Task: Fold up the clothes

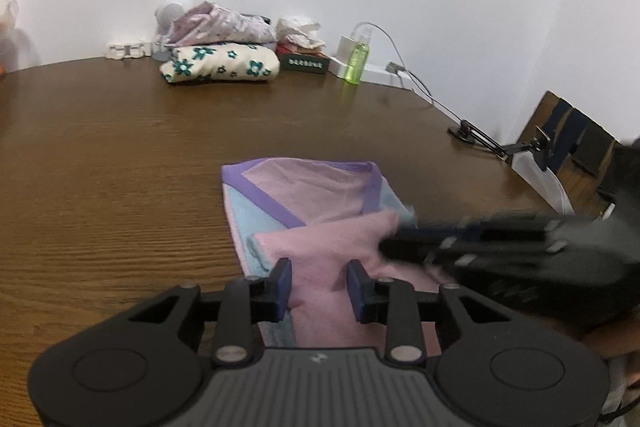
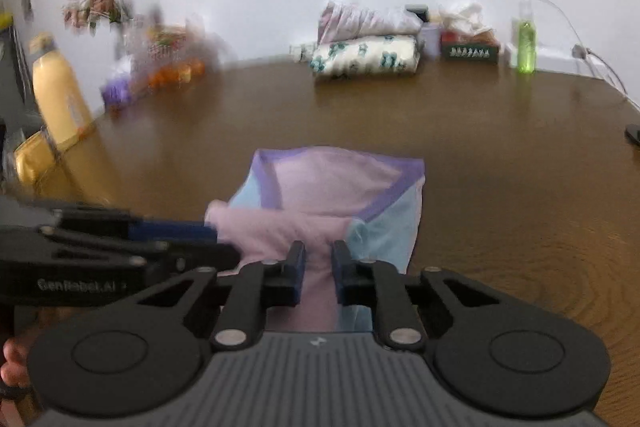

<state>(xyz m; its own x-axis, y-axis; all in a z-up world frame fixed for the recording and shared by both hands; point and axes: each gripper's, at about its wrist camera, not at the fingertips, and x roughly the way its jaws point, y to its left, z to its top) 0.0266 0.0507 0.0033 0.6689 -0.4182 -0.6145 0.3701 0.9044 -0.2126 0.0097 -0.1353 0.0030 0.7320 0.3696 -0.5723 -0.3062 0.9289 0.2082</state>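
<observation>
Garment point(image 1: 308, 203): lying folded near the table's point(image 1: 120, 155) front edge, long axis running away from me.
Left gripper point(image 1: 319, 281): jaws standing narrowly apart over pink cloth, not pinching.
Right gripper point(image 2: 318, 263): jaws closing narrowly around a pink fold; I cannot tell whether they are gripping it.

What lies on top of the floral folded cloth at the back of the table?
A folded pink-and-white patterned cloth rests on the floral folded cloth. A white round object shows behind them; its lower part is hidden by the stack.
</observation>
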